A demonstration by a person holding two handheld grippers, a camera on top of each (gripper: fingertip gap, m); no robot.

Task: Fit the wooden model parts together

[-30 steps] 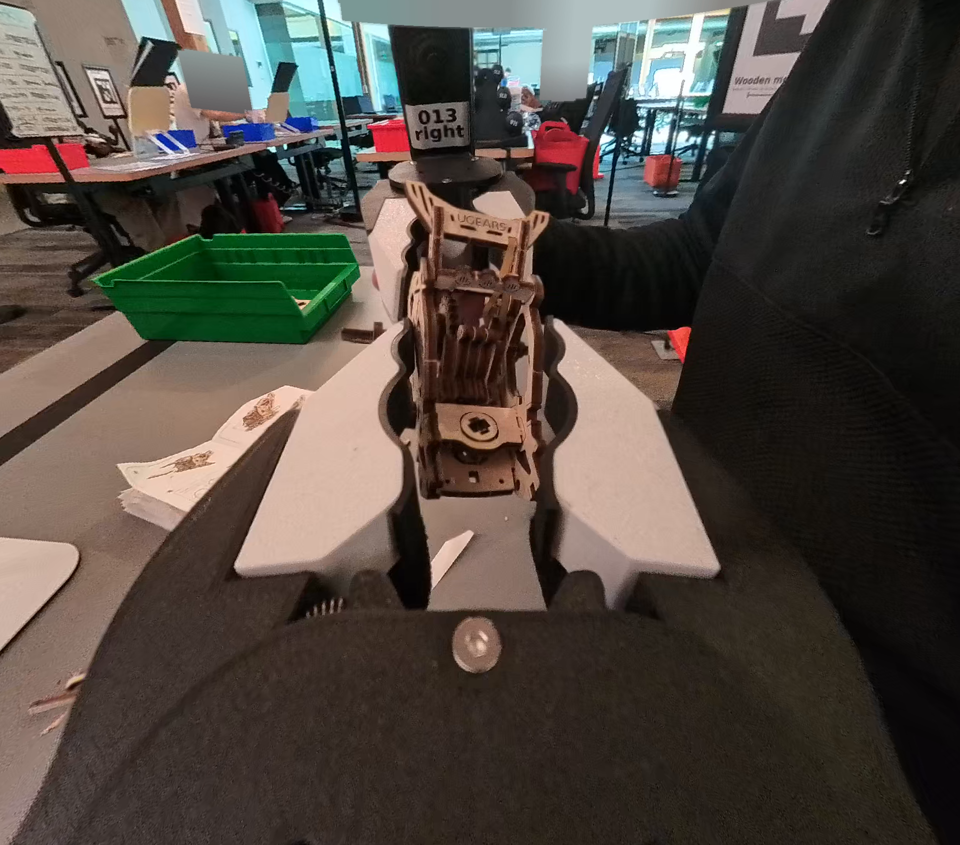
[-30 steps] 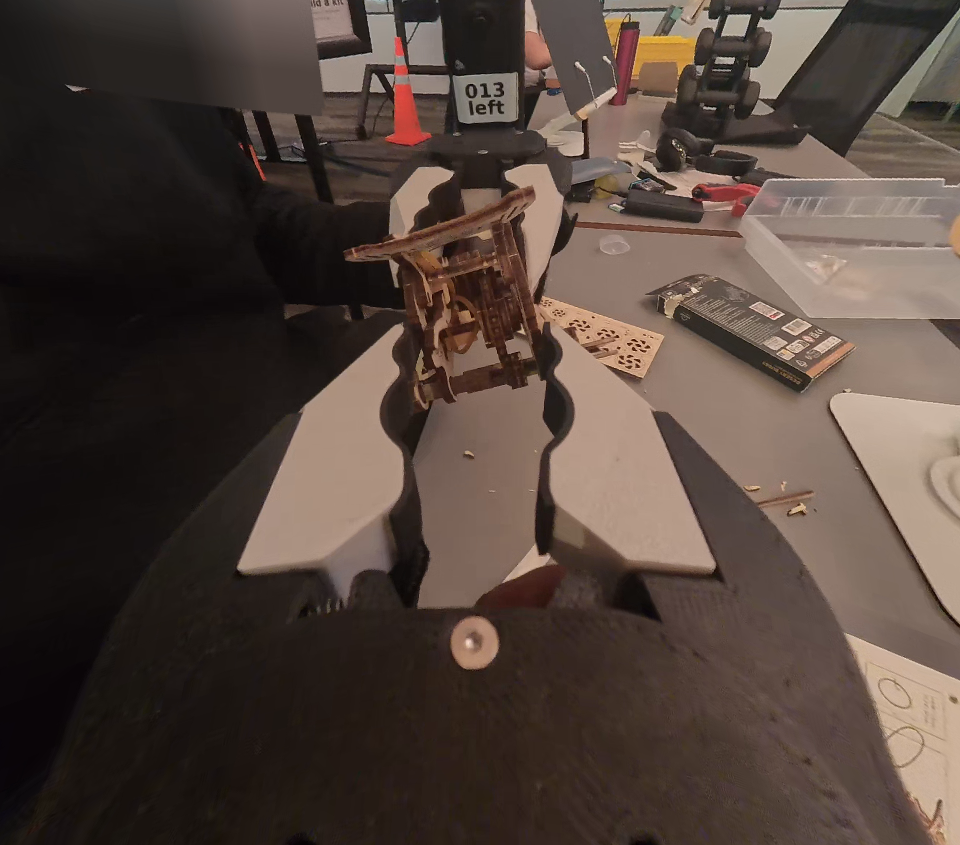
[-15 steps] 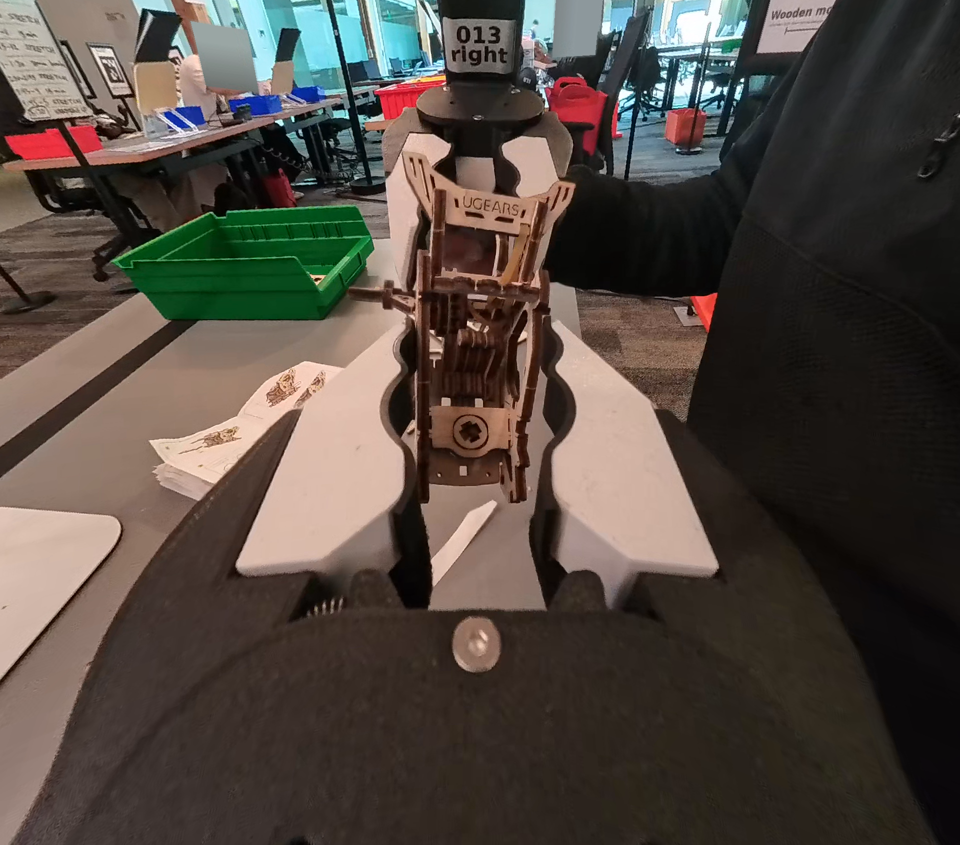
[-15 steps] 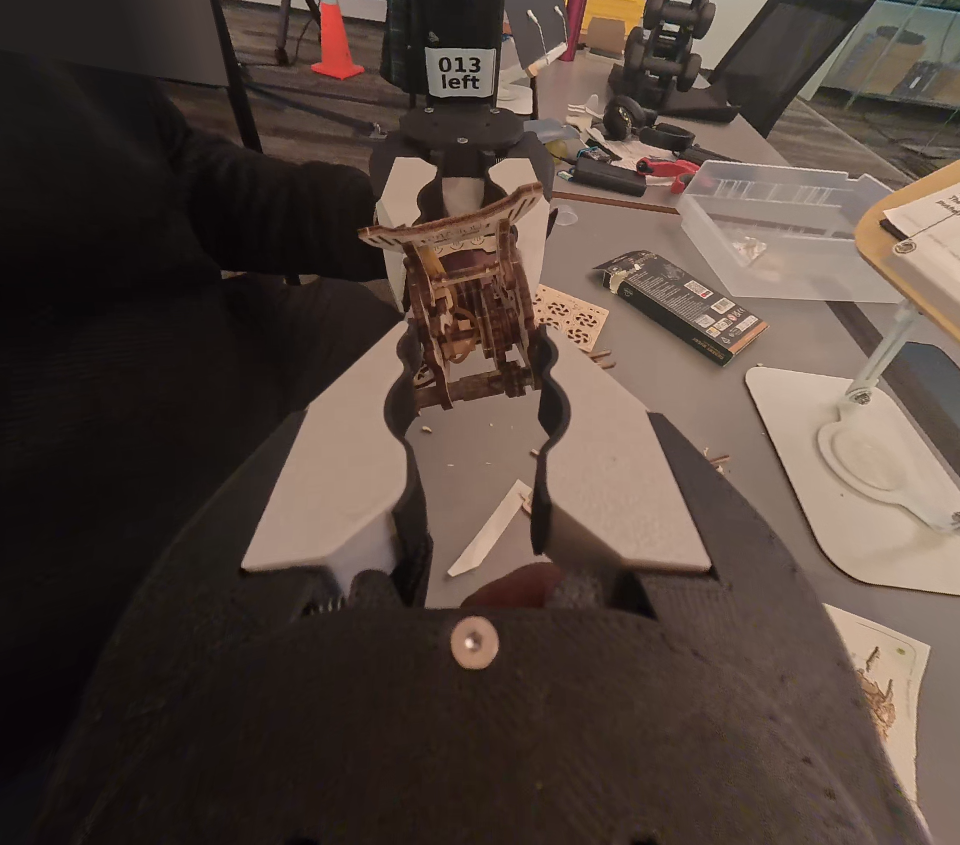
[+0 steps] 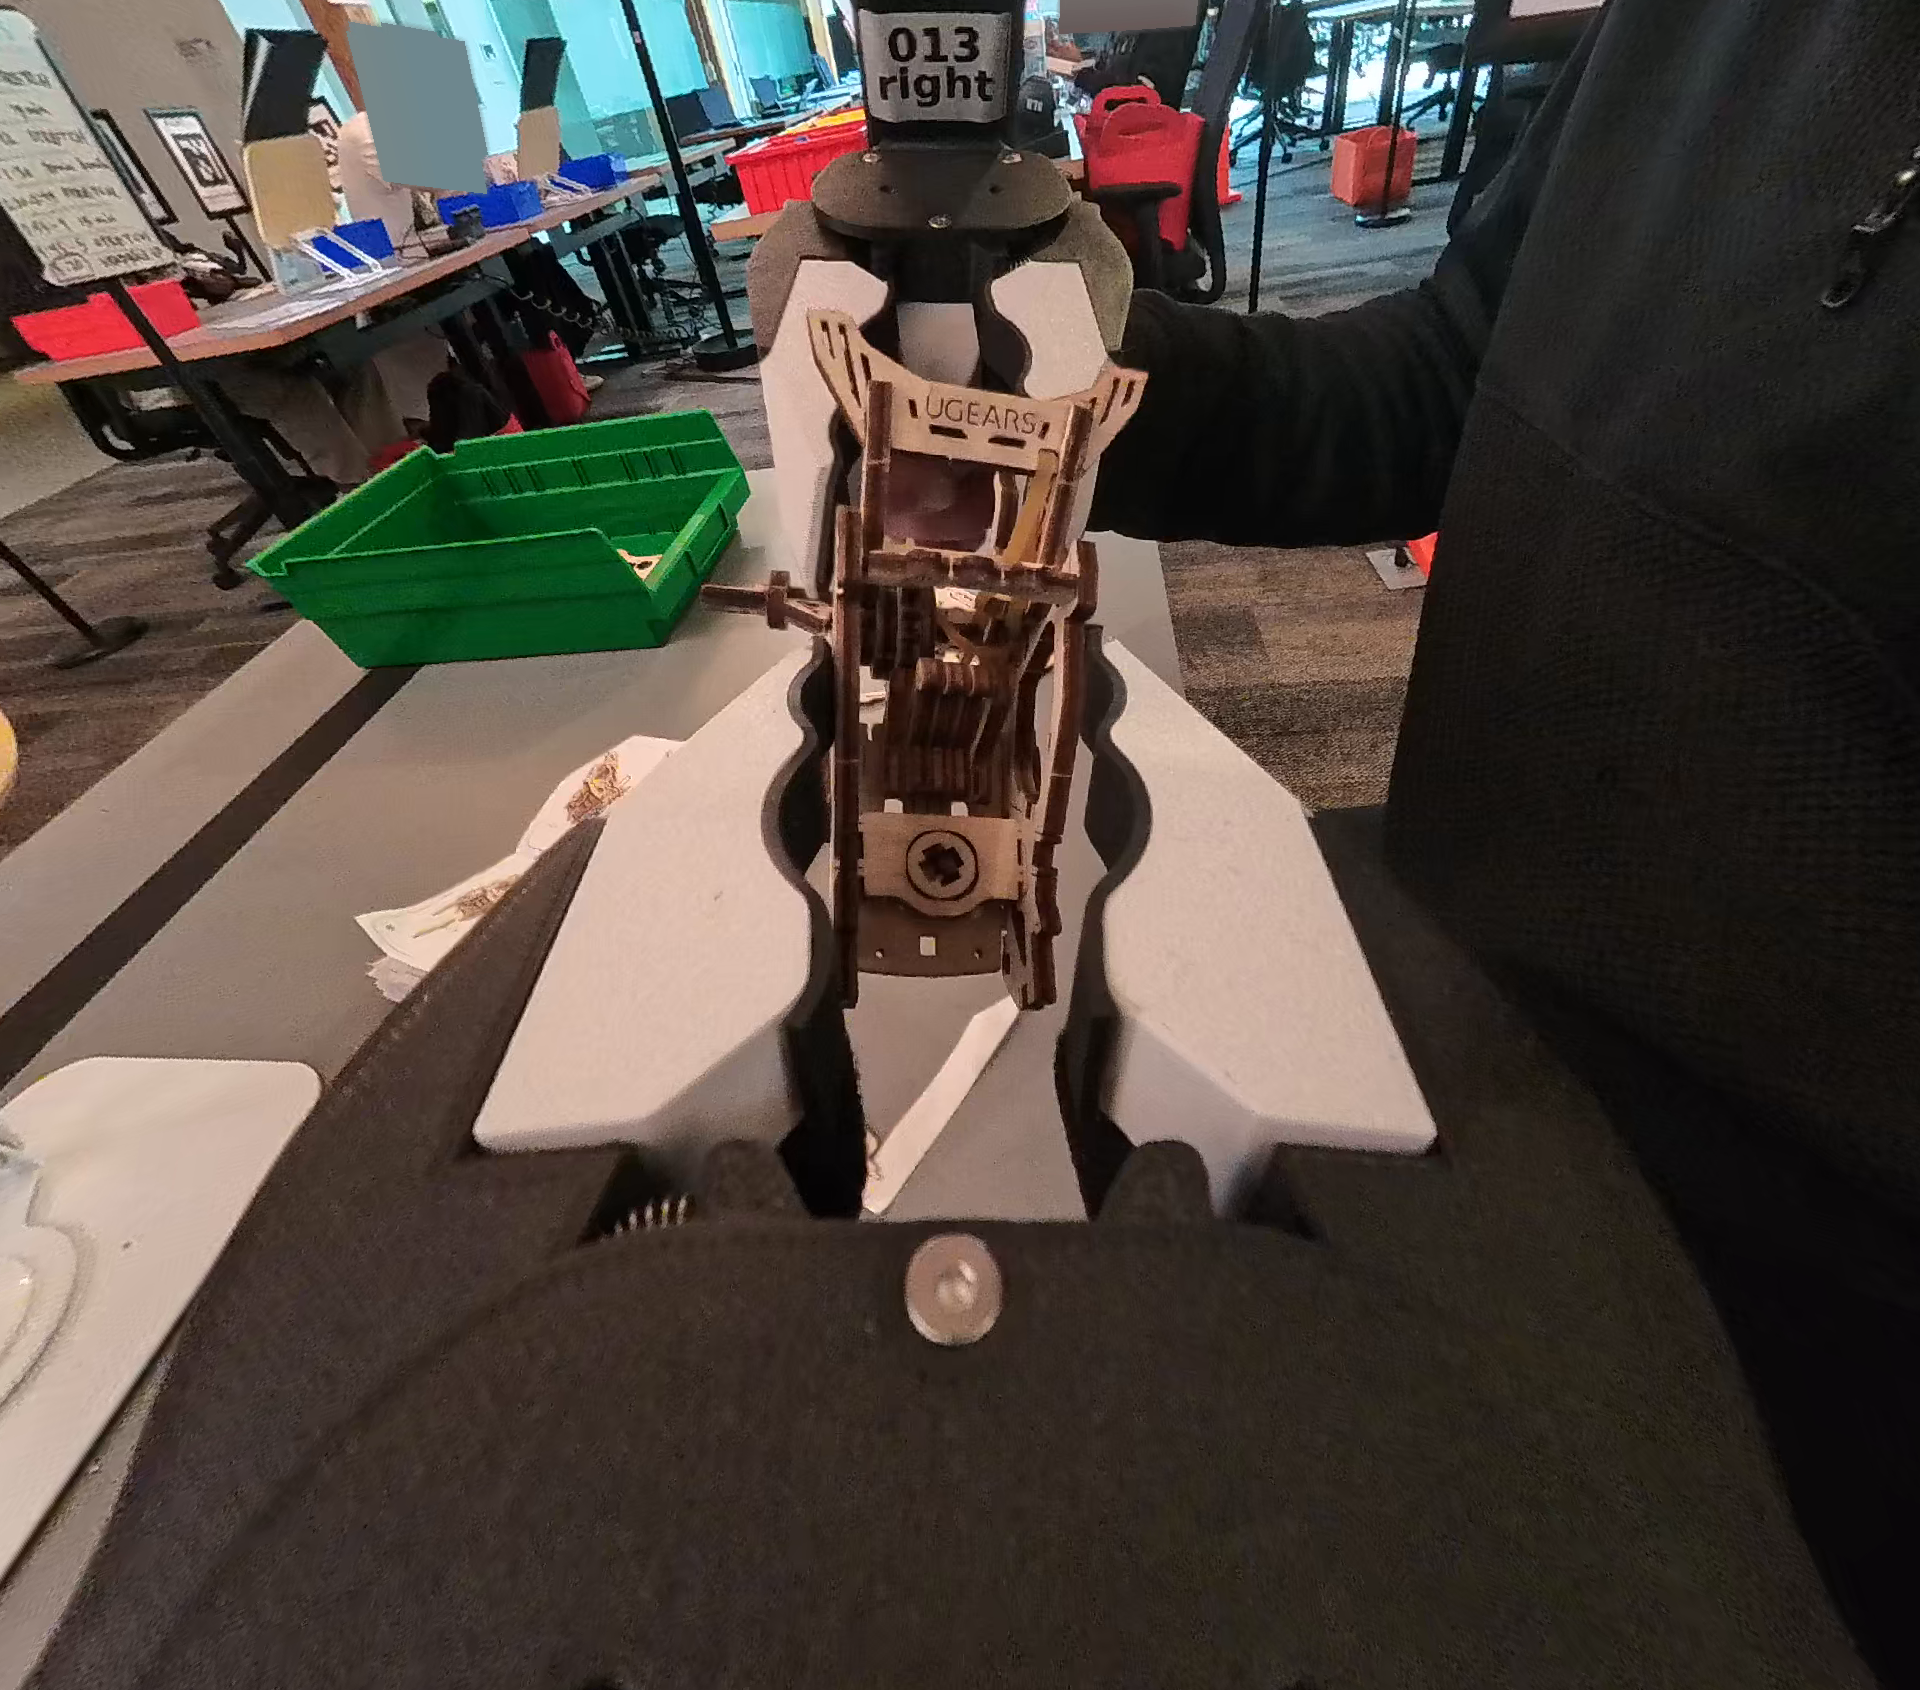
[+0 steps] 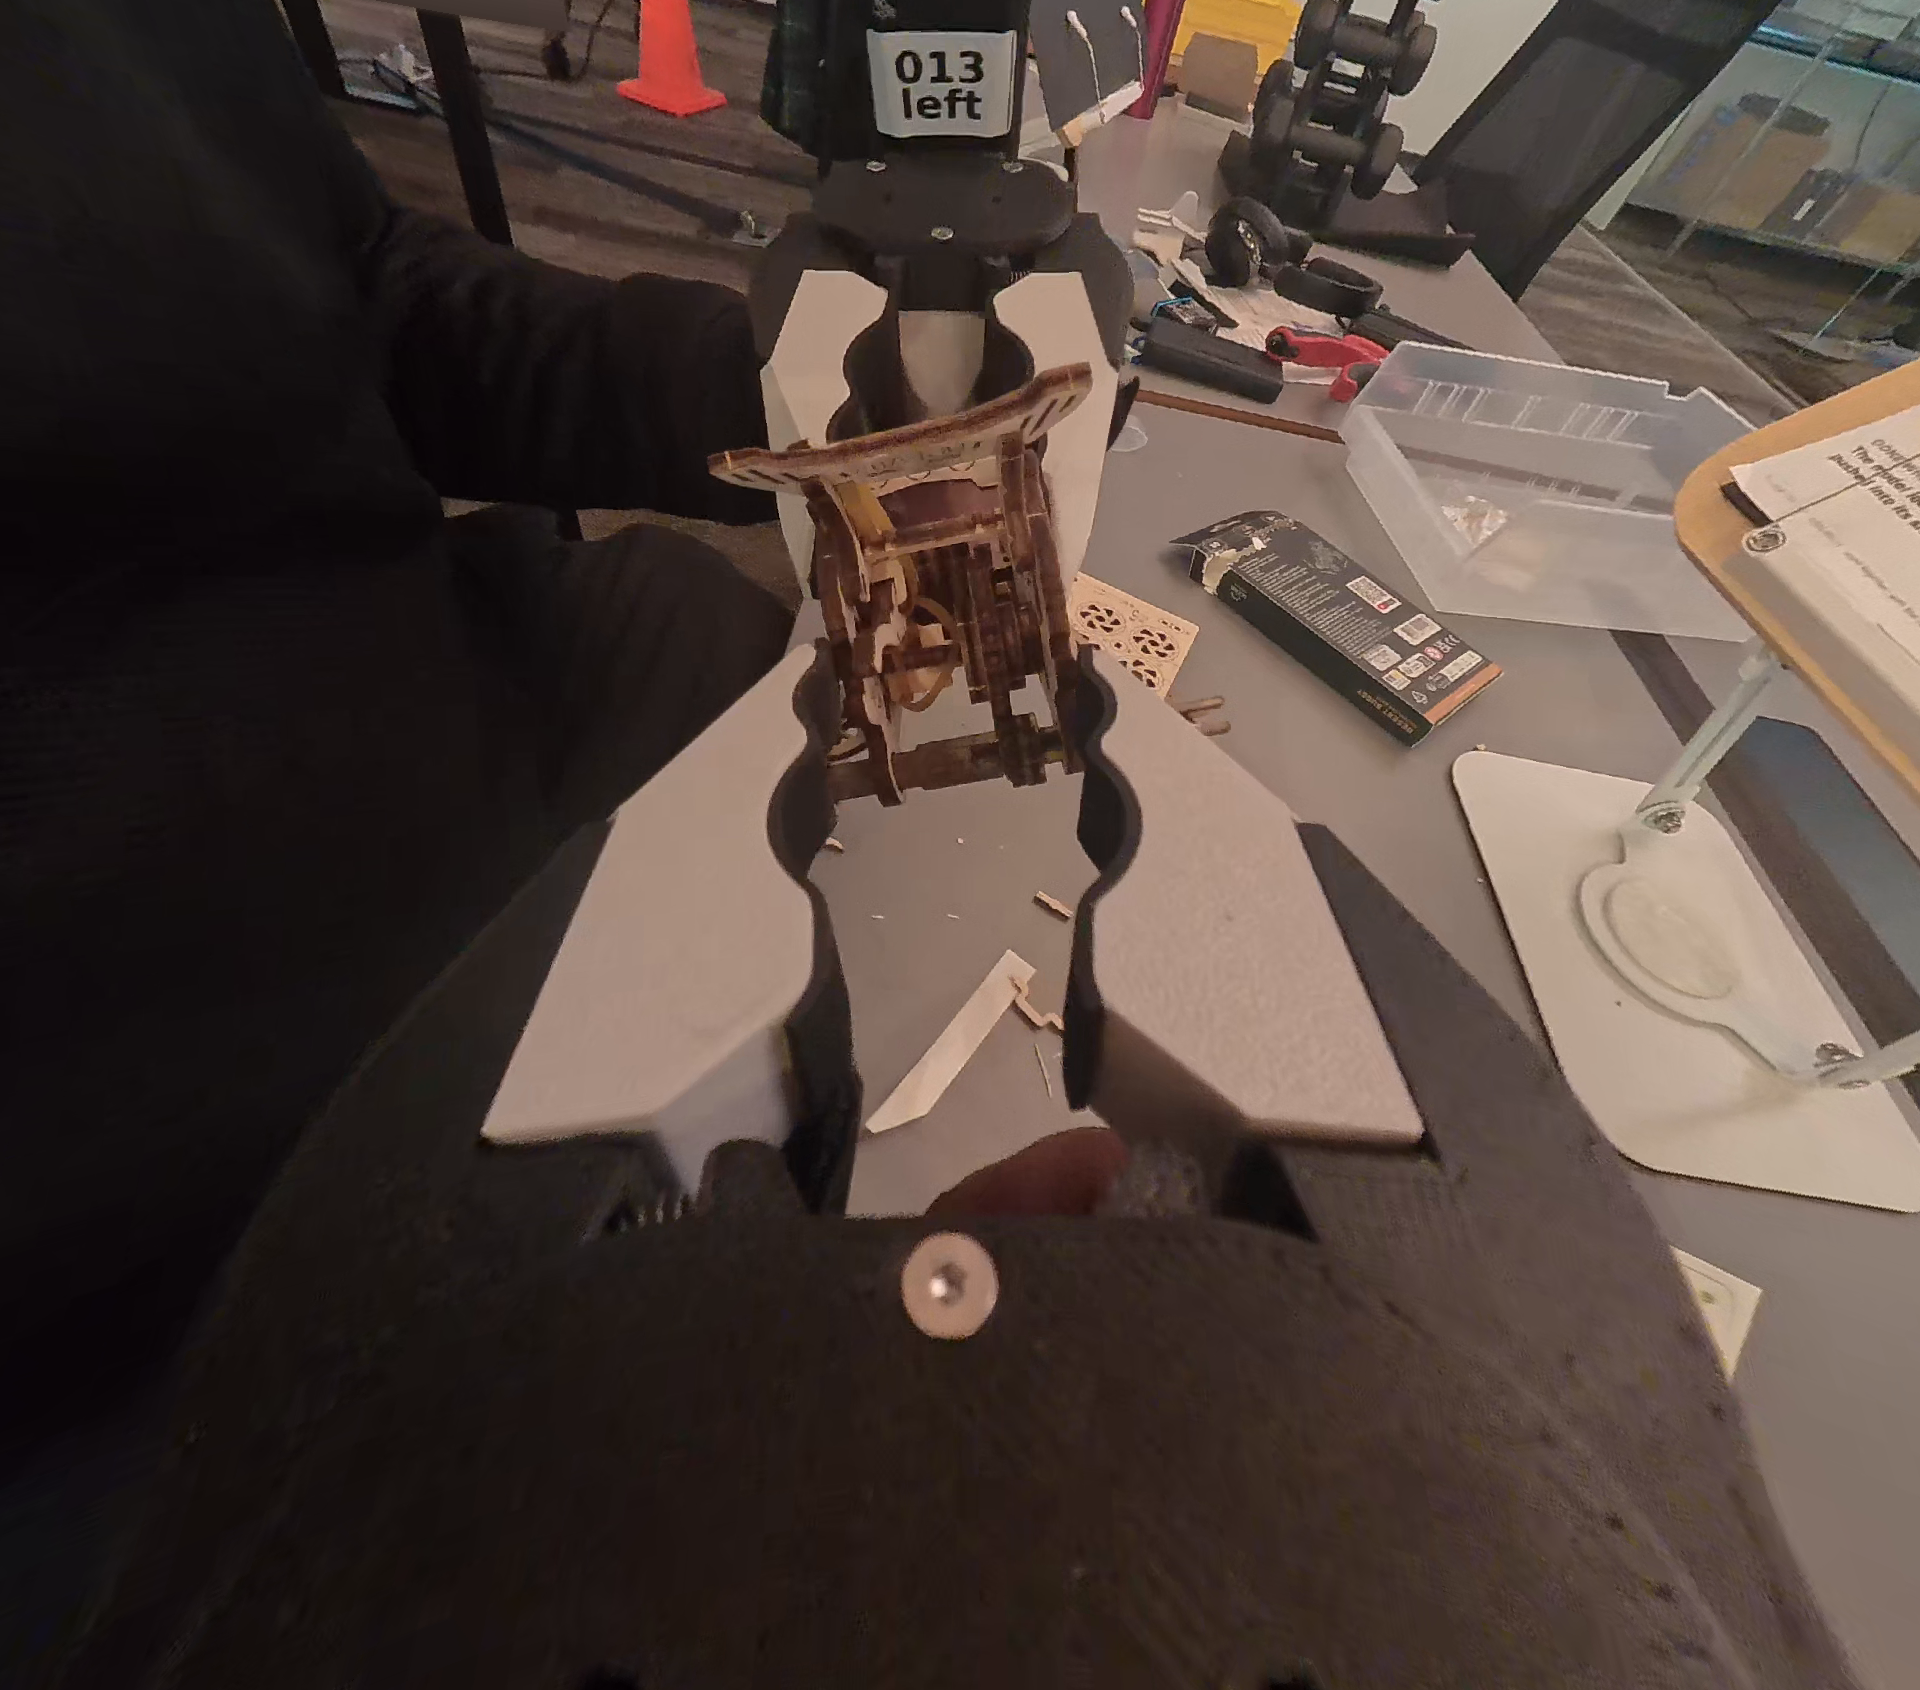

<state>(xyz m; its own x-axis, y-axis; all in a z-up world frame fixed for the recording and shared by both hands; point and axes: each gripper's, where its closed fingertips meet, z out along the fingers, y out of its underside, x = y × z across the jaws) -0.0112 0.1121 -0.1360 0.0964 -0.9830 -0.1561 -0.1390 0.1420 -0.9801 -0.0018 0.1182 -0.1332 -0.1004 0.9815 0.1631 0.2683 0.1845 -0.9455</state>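
Note:
A brown wooden gear model (image 5: 951, 705) with a pale curved top plate hangs above the grey table (image 5: 312, 809), held between my two grippers, which face each other. My left gripper (image 5: 951, 674) is shut on its lower frame, one white finger on each side. A short wooden peg (image 5: 764, 601) sticks out of the model's left side. My right gripper (image 6: 940, 684) is shut on the model (image 6: 935, 622) from the opposite end, and it also shows in the left wrist view (image 5: 940, 352) behind the top plate. The left gripper shows in the right wrist view (image 6: 940, 352) behind the model.
A green bin (image 5: 499, 539) and printed sheets (image 5: 499, 871) lie to the left. A clear plastic box (image 6: 1538, 487), a black carton (image 6: 1340, 622), a wooden part sheet (image 6: 1132, 638), a white stand base (image 6: 1662, 965) and a white strip (image 6: 956, 1058) are on the table. A person in black (image 5: 1662, 601) stands close. Less than 4 cm separates the two grippers' tips.
Both grippers have risen and tilted together with the model held between them. The model now stands more upright and closer in both views, and its side peg shows.

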